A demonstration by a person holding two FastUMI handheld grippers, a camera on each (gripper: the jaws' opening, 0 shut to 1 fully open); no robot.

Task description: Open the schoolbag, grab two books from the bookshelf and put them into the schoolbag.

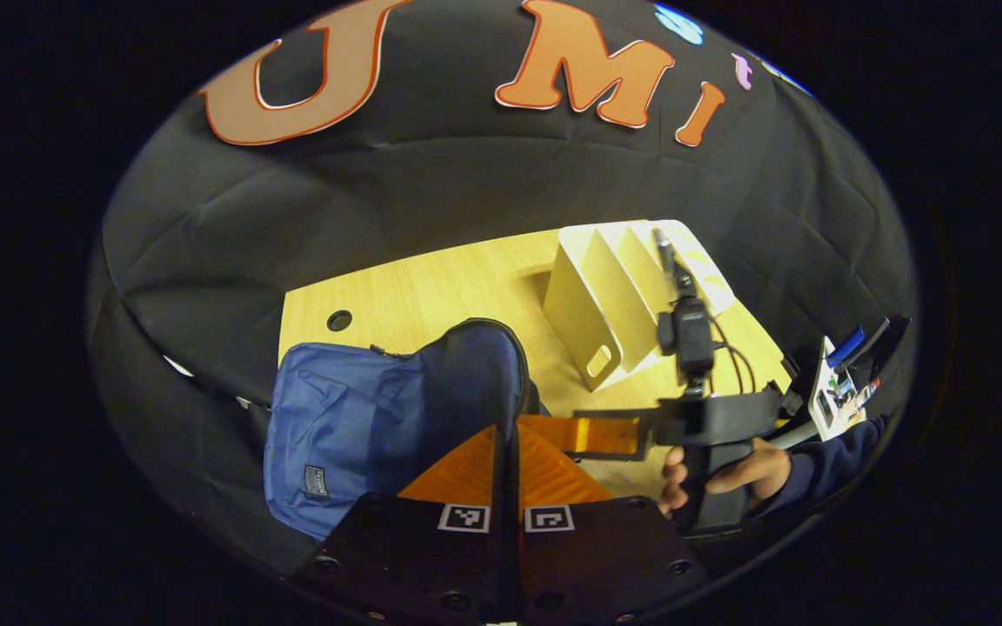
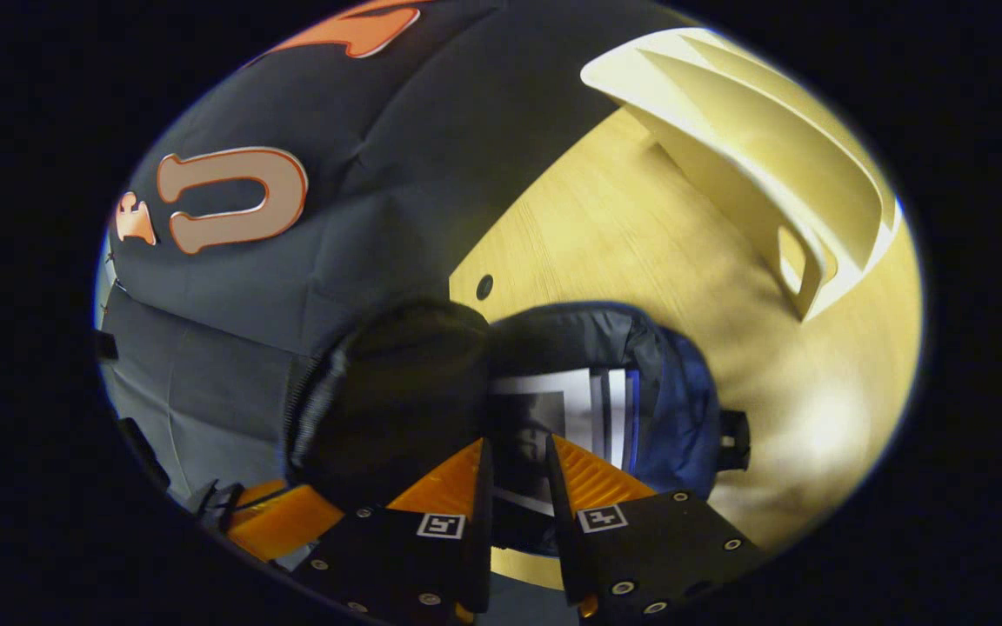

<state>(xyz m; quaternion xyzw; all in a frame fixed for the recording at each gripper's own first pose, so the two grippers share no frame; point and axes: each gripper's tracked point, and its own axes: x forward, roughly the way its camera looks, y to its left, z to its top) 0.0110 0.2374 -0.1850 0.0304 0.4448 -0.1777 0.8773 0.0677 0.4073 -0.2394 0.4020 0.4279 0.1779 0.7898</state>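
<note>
The blue schoolbag (image 2: pixel 675 409) lay open on the tabletop (image 2: pixel 640 235), and books (image 2: pixel 588 404) sat inside it. The bookshelf (image 1: pixel 605 300) stood nearby with bare slots. The right gripper (image 2: pixel 514 474) hung over the bag's mouth, its jaws a little apart, gripping nothing. The left gripper (image 1: pixel 508 452) had its jaws pinched on the bag's flap. The packing looked about done; next, the right gripper should lift away.

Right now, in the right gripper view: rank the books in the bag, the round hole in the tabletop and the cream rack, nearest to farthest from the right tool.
1. White-edged books inside the open blue fabric schoolbag, directly ahead of the right tool.
2. Small round hole in the pale wooden table, beyond the bag.
3. Cream slotted bookshelf rack, far upper right.
</note>
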